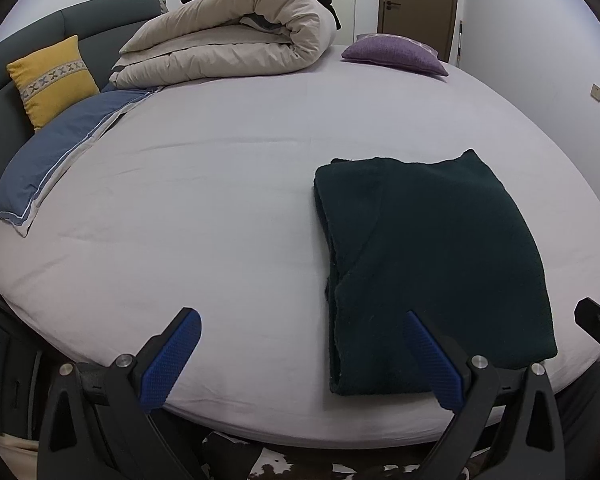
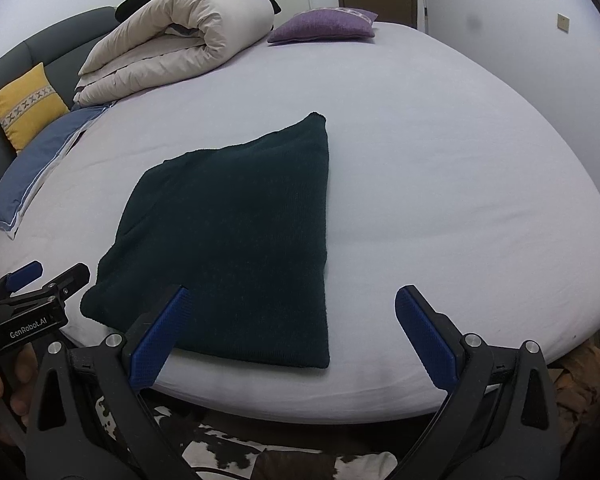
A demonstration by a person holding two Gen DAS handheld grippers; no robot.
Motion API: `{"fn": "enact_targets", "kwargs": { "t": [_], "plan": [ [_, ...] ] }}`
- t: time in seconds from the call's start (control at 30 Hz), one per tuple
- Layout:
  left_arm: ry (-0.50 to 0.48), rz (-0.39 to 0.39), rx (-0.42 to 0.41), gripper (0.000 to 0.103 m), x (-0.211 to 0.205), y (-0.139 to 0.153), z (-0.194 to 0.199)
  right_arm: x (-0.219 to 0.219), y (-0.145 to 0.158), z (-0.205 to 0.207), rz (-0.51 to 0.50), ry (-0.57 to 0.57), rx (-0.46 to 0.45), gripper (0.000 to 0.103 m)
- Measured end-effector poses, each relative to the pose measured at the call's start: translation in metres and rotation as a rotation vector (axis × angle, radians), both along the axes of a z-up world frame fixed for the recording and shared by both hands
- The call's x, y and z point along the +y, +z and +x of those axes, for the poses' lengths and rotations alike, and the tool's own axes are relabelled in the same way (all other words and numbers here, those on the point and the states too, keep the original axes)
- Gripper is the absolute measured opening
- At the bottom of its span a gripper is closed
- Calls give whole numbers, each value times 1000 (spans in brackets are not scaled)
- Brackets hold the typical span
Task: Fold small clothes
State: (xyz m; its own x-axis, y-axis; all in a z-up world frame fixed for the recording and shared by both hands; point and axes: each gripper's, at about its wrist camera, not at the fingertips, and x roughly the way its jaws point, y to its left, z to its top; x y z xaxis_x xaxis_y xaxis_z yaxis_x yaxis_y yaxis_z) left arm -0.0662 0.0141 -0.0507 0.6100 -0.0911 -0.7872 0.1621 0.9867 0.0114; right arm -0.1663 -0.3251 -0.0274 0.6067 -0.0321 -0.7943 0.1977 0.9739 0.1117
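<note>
A dark green knitted garment (image 1: 432,264) lies folded into a flat rectangle on the pale bed sheet (image 1: 204,208), near the front edge. It also shows in the right wrist view (image 2: 236,240). My left gripper (image 1: 302,354) is open and empty, above the front edge of the bed, just left of the garment; its right finger overlaps the garment's near corner. My right gripper (image 2: 290,334) is open and empty, above the garment's near right corner. The left gripper shows at the left edge of the right wrist view (image 2: 40,280).
A rolled beige duvet (image 1: 236,36) lies at the back of the bed. A purple cushion (image 1: 396,54) is at the back right. A yellow cushion (image 1: 52,80) and a blue pillow (image 1: 56,160) are at the left, against a dark headboard (image 1: 100,20). A cowhide rug (image 2: 228,452) lies below the bed edge.
</note>
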Motion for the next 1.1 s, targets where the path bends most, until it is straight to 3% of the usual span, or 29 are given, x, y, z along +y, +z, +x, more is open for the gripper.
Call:
{"fn": "enact_targets", "kwargs": {
  "t": [1.1],
  "plan": [
    [-5,-1,5,103,1,-4,-2,7,-6,2,-1,0,6,103]
  ]
}}
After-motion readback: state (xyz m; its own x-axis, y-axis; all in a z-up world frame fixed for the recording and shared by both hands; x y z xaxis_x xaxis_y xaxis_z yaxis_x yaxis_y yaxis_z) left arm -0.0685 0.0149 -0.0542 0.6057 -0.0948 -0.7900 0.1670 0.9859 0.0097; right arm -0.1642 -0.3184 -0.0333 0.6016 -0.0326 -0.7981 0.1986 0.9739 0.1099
